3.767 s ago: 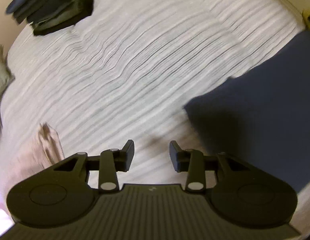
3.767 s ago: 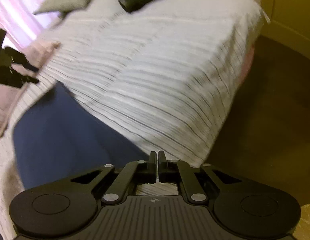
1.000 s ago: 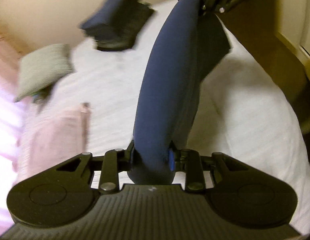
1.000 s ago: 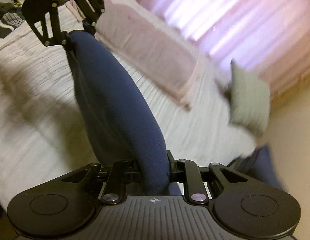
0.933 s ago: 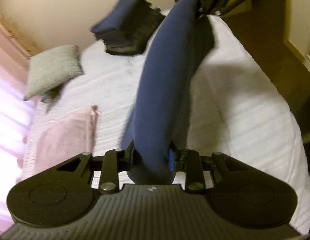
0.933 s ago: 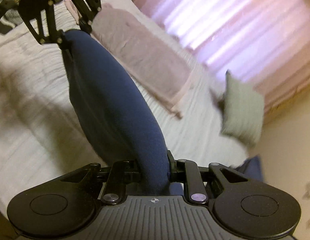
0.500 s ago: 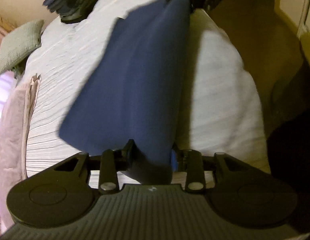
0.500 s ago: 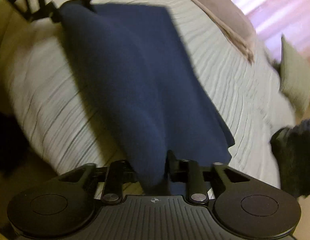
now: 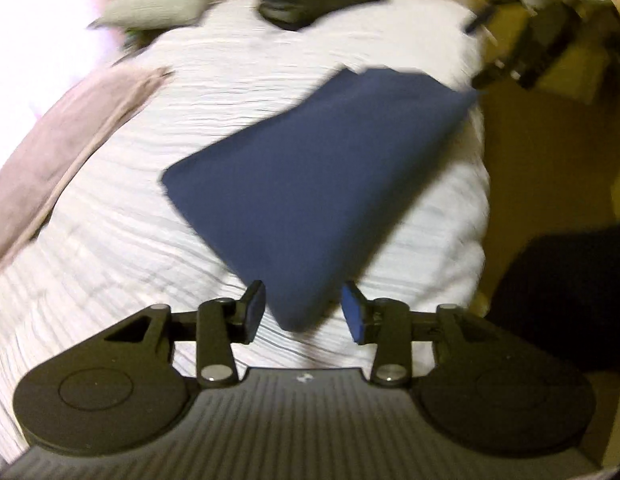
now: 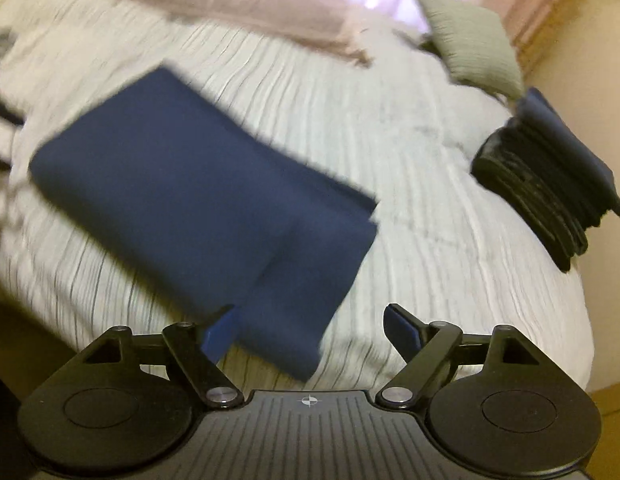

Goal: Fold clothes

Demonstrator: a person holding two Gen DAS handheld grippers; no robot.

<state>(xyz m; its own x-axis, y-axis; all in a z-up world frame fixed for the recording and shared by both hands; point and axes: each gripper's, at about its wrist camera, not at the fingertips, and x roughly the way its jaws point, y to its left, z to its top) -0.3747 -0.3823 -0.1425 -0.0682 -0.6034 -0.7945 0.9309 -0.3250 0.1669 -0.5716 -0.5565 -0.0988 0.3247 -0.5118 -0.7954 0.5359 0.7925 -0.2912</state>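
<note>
A navy blue garment [image 9: 310, 184] lies folded flat on the white ribbed bedspread [image 9: 122, 240]. In the left wrist view my left gripper [image 9: 304, 308] stands open, one corner of the garment lying between its fingers without contact. In the right wrist view the same navy garment [image 10: 198, 200] spreads across the bed, its near corner between the blue-padded fingers of my right gripper [image 10: 310, 328], which is wide open. The right gripper [image 9: 525, 52] shows blurred at the far right of the left wrist view, above the bed's corner.
A stack of folded dark clothes [image 10: 549, 184] sits at the far side of the bed. A grey-green cushion [image 10: 469, 40] and a pink blanket [image 10: 238, 8] lie by the bright curtain. Brown floor [image 9: 549, 168] borders the bed [image 10: 449, 240].
Both grippers held the navy garment raised between them, laid it down flat on the bed, then opened and let go. Both have drawn back slightly.
</note>
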